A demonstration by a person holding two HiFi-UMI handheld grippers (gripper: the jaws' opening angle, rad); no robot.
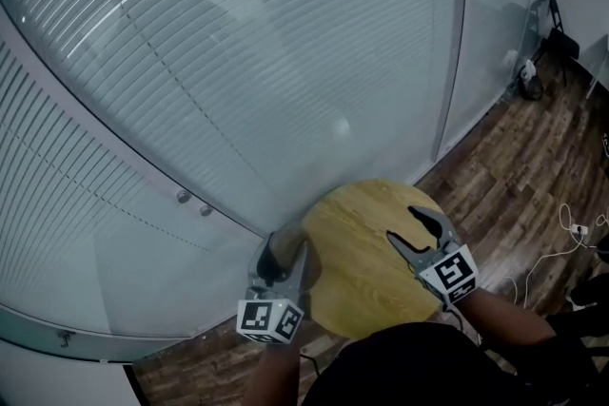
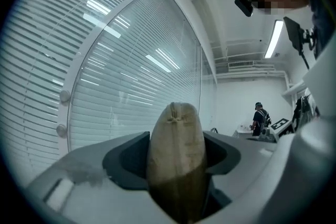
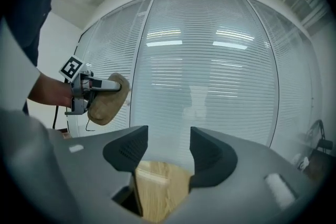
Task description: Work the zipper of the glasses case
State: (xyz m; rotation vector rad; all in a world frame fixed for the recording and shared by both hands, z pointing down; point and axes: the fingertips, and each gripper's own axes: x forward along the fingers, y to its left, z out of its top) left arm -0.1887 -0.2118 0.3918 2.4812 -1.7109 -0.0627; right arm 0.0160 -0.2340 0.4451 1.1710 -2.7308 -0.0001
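The tan fabric glasses case stands on end between the jaws of my left gripper, which is shut on it. Its seam end points away from the camera. In the right gripper view the same case hangs in the left gripper at the far left, in the air beside the blinds. In the head view the left gripper is just off the left edge of the round wooden table, and the case is hidden there. My right gripper hovers over the table's right part, open with nothing between its fingers.
A curved glass wall with white blinds runs right behind the table. Wood-look floor lies to the right, with white cables and dark gear by the wall. A person stands far off in the room.
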